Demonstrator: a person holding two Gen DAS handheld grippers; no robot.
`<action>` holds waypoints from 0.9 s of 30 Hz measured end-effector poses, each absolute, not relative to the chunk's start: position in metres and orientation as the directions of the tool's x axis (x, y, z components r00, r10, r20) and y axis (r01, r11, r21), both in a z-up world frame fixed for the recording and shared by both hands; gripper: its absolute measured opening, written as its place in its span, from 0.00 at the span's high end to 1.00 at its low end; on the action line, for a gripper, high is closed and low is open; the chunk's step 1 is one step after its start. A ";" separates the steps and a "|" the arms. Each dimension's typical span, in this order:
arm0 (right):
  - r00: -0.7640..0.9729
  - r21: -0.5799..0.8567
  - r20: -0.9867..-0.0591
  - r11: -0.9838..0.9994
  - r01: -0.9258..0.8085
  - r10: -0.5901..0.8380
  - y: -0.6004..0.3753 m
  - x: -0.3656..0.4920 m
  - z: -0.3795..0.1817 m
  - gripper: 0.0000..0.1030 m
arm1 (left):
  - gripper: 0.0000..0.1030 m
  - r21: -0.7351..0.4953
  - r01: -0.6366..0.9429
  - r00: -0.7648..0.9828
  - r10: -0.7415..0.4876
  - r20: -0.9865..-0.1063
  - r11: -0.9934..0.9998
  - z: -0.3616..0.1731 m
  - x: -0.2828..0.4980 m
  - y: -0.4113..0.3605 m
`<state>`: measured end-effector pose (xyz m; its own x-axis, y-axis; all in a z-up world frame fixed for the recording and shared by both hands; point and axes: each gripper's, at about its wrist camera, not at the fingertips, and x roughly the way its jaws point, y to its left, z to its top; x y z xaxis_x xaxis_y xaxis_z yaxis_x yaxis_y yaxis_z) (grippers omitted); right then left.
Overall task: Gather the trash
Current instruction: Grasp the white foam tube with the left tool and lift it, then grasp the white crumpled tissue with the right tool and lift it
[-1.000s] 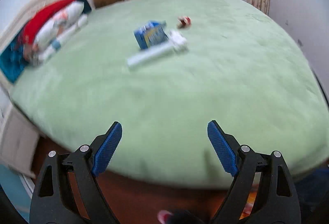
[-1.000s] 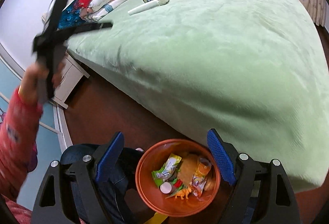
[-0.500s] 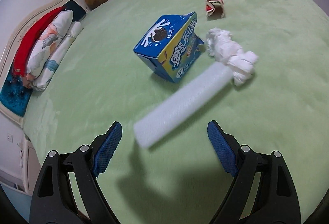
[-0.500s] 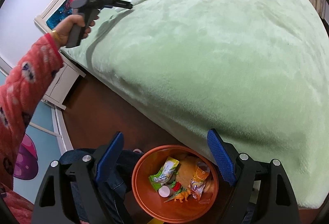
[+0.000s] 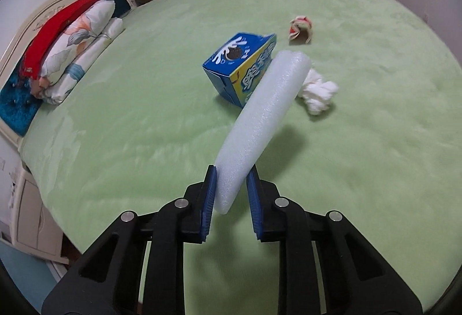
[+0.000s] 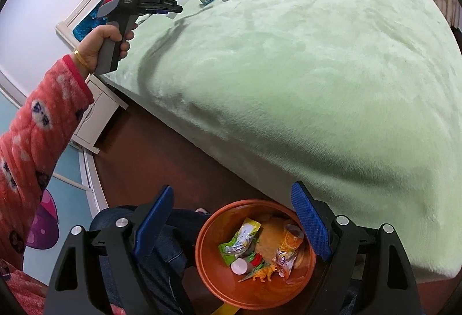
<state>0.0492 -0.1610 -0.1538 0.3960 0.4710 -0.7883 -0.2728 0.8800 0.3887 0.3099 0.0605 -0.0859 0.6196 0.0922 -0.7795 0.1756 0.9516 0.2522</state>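
Green bed (image 5: pixel 130 136) | left gripper (image 5: pixel 229 199), wide a second ago, closing on foam (image 5: pixel 260 118) | right gripper (image 6: pixel 234 222) apart over bin (image 6: pixel 208 266) | foam bin-bound next

Left gripper (image 5: pixel 230 180) is pitched downward, its jaws closing on the near end of a white foam tube (image 5: pixel 261 118), pads on both its sides. Left hand (image 6: pixel 108 45) grips the handle, arm outstretched in a red patterned sleeve (image 6: pixel 37 124). Right gripper (image 6: pixel 232 215) is pitched downward, jaws wide apart, nothing between them.
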 end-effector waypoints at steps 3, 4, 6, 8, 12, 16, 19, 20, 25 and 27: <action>0.406 0.384 -0.781 0.878 -0.287 0.474 -0.158 0.039 -0.147 0.21 | 0.79 0.214 0.172 0.652 0.052 -0.756 0.962 -0.067 0.281 0.059; 0.410 0.383 -0.778 0.877 -0.291 0.476 -0.158 0.036 -0.145 0.21 | 0.79 0.203 0.169 0.663 0.041 -0.748 0.964 -0.061 0.272 0.059; 0.418 0.378 -0.774 0.876 -0.299 0.476 -0.156 0.030 -0.140 0.21 | 0.79 0.182 0.170 0.683 0.017 -0.730 0.969 -0.049 0.252 0.057; 0.426 0.372 -0.769 0.876 -0.306 0.476 -0.154 0.026 -0.135 0.21 | 0.79 0.156 0.170 0.700 -0.008 -0.715 0.973 -0.038 0.234 0.057; 0.446 0.355 -0.762 0.879 -0.317 0.469 -0.151 0.027 -0.124 0.21 | 0.79 0.097 0.152 0.743 -0.050 -0.667 0.984 -0.015 0.193 0.061; 0.469 0.330 -0.756 0.885 -0.329 0.456 -0.144 0.035 -0.113 0.21 | 0.79 0.013 0.132 0.772 -0.094 -0.628 0.991 -0.003 0.159 0.076; 0.498 0.297 -0.745 0.889 -0.347 0.443 -0.138 0.049 -0.100 0.21 | 0.79 0.004 0.123 0.788 -0.095 -0.609 0.992 -0.002 0.138 0.084; 0.513 0.281 -0.738 0.890 -0.358 0.439 -0.135 0.058 -0.094 0.21 | 0.79 -0.005 0.121 0.787 -0.099 -0.609 0.993 -0.003 0.133 0.087; 0.559 0.228 -0.715 0.896 -0.381 0.420 -0.116 0.114 -0.073 0.21 | 0.79 -0.021 0.097 0.779 -0.089 -0.621 0.995 -0.017 0.123 0.098; 0.576 0.190 -0.711 0.899 -0.395 0.404 -0.102 0.149 -0.066 0.21 | 0.79 -0.027 0.091 0.770 -0.088 -0.632 0.995 -0.025 0.123 0.101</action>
